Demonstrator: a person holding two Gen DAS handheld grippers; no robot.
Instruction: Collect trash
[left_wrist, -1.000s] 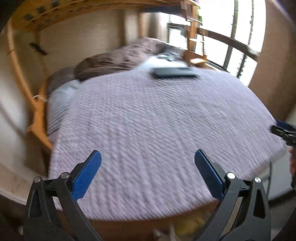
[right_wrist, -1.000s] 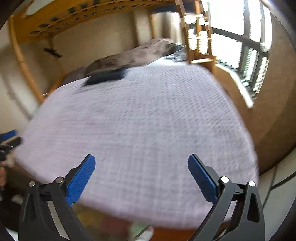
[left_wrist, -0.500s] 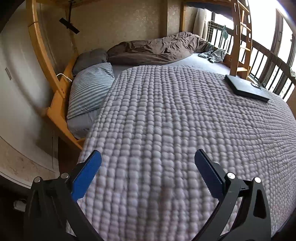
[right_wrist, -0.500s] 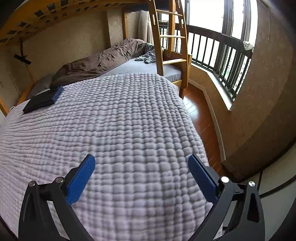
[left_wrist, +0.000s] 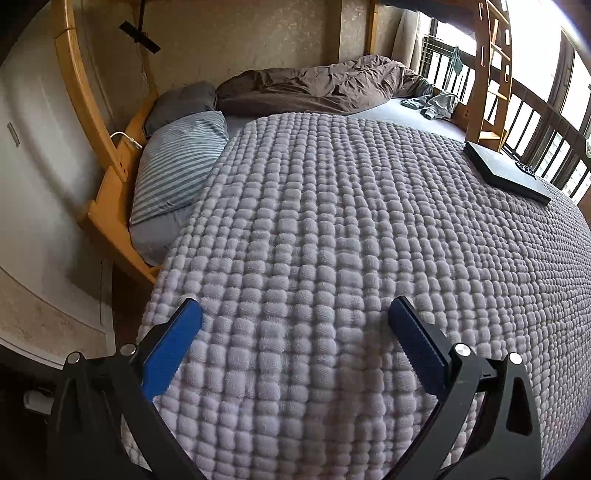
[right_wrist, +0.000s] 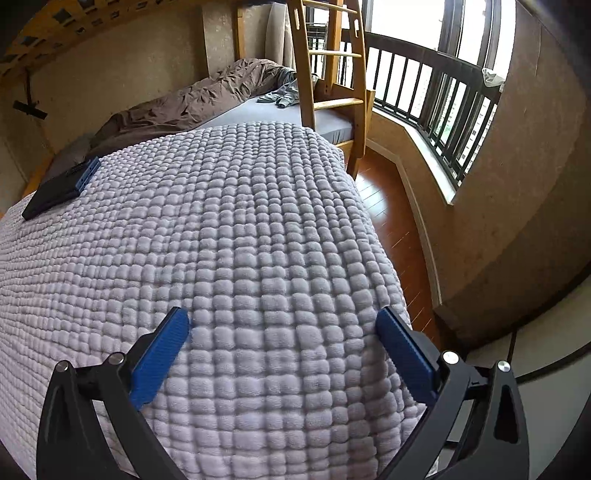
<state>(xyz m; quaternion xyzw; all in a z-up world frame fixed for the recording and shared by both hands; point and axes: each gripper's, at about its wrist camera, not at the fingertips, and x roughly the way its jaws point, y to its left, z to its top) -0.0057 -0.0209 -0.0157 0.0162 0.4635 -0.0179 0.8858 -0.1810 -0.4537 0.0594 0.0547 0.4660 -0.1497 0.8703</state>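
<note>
No trash shows in either view. My left gripper is open and empty, held just above the near end of a bed covered by a lilac bubble-textured blanket. My right gripper is also open and empty, above the same blanket near its right corner. A flat black box lies on the blanket, at the right in the left wrist view and at the far left in the right wrist view.
A striped pillow and a brown duvet lie at the bed's far side. A wooden ladder stands at the bed's far right corner. Wood floor runs beside the bed below a railed window.
Both grippers have swung and come closer over the bed. The blur is gone and the views have steadied. Both stay open and empty.
</note>
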